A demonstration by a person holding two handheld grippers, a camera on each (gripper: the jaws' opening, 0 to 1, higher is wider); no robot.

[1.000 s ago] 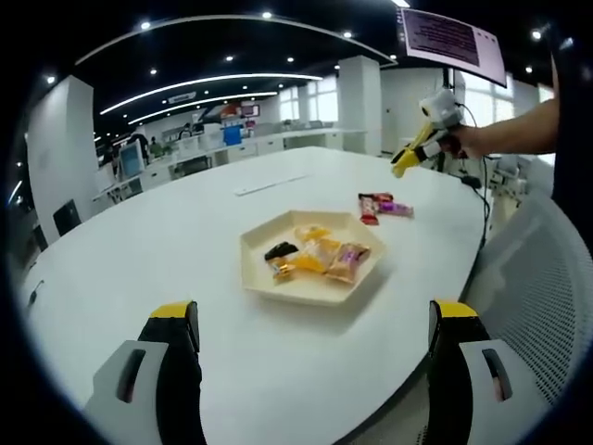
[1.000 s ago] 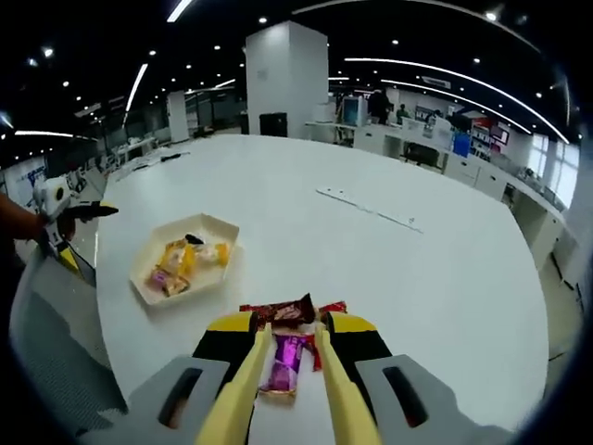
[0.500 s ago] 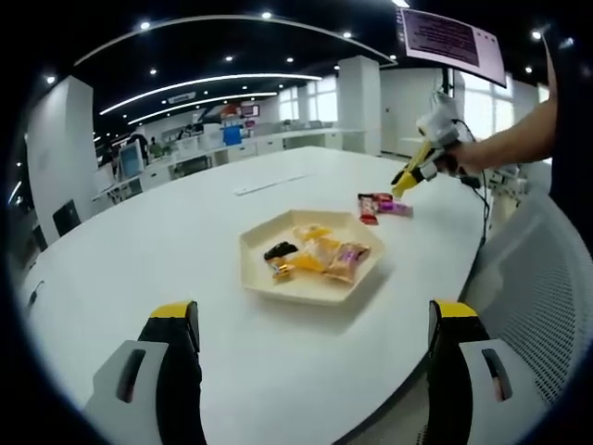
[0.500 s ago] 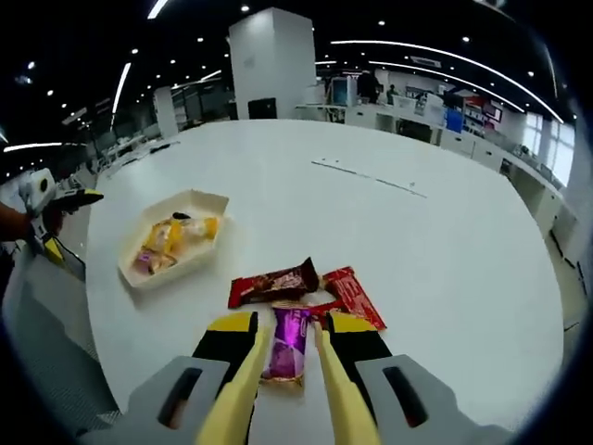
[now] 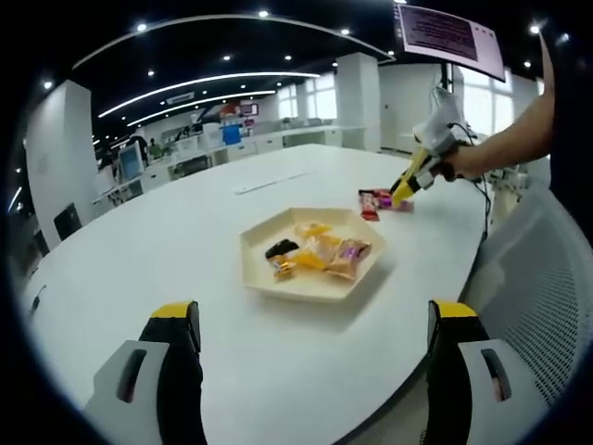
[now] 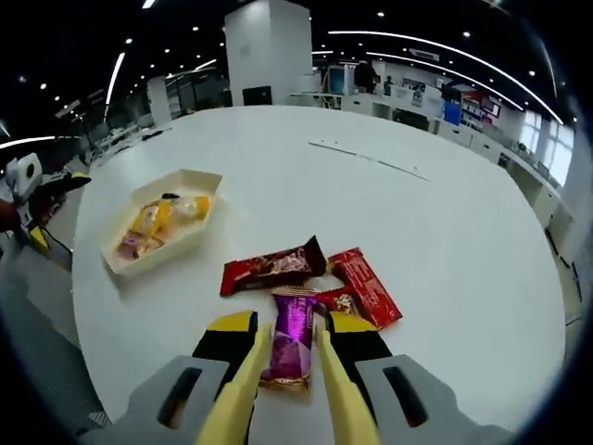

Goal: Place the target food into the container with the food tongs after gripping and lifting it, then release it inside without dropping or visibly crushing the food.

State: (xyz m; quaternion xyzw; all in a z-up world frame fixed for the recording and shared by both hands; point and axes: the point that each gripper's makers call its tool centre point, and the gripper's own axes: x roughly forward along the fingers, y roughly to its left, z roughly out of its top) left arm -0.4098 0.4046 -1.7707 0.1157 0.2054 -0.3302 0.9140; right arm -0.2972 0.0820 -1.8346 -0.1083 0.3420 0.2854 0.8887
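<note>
In the left gripper view, the left gripper (image 5: pixel 313 348) is seen with its 2 jaws spread wide, nothing between them, held above the near edge of a round white table (image 5: pixel 139 250). A cream hexagonal tray (image 5: pixel 310 255) lies on the table beyond the jaws. Inside the tray several wrapped snacks are gathered: a dark one (image 5: pixel 281 249) at its left side, yellow and orange ones (image 5: pixel 310 252) in the middle, and a pinkish-brown packet (image 5: pixel 346 259) at its right side. Beyond the tray and to its right, more wrappers lie on the bare table, a red one (image 5: pixel 370 204) among them. The right gripper (image 5: pixel 401 193), held in a person's hand (image 5: pixel 456 159), is lowered to these wrappers with yellow tongs at its tip.

In the right gripper view, the right gripper (image 6: pixel 287 357) carries 2 yellow tong arms (image 6: pixel 237 394), set narrow on either side of a purple snack packet (image 6: pixel 288 336). The packet lies on the table, between the arms; whether it is actually squeezed cannot be told. Just beyond the packet, a dark brown wrapper (image 6: pixel 273 267) and 2 red wrappers (image 6: pixel 363 287) lie on the table, well apart from the tray (image 6: pixel 162 232), which is to their left and holds yellow and pink snacks (image 6: pixel 153 225). The left gripper (image 6: pixel 37 190) is visible left of the tray.
</note>
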